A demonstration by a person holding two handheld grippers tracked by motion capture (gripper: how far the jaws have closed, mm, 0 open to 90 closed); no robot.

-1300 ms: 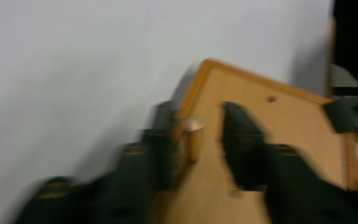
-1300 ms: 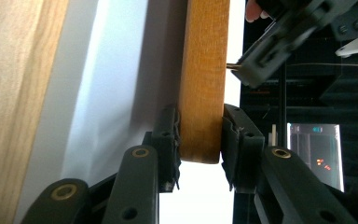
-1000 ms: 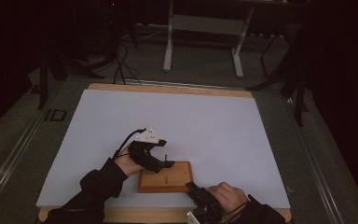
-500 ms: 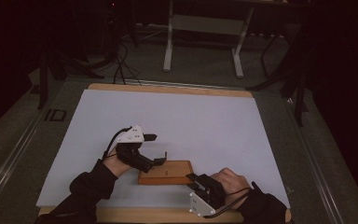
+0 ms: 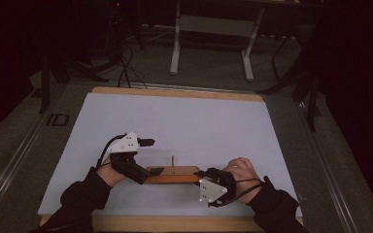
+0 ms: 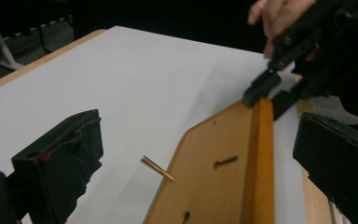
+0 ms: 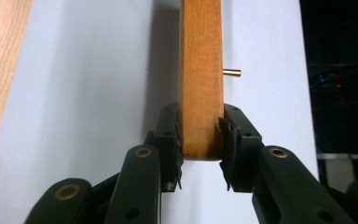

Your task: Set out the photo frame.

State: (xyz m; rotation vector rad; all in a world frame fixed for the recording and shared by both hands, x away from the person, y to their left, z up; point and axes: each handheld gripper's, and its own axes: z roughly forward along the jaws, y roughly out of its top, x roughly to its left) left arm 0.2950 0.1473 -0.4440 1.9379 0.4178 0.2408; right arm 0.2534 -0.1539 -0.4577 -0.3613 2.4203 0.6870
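So the thing here is a small wooden board (image 5: pixel 175 174), warm orange-brown, flat and fairly thick, with angled corners. It sits near the front edge of the white mat (image 5: pixel 184 121), a bit right of centre. Its one end is lifted and pinched by its edge, so it looks tilted rather than flat. A thin brass pin (image 6: pixel 157 168) sticks straight out of its face, and there are a couple of dark slots (image 6: pixel 225 162) cut in that face too.
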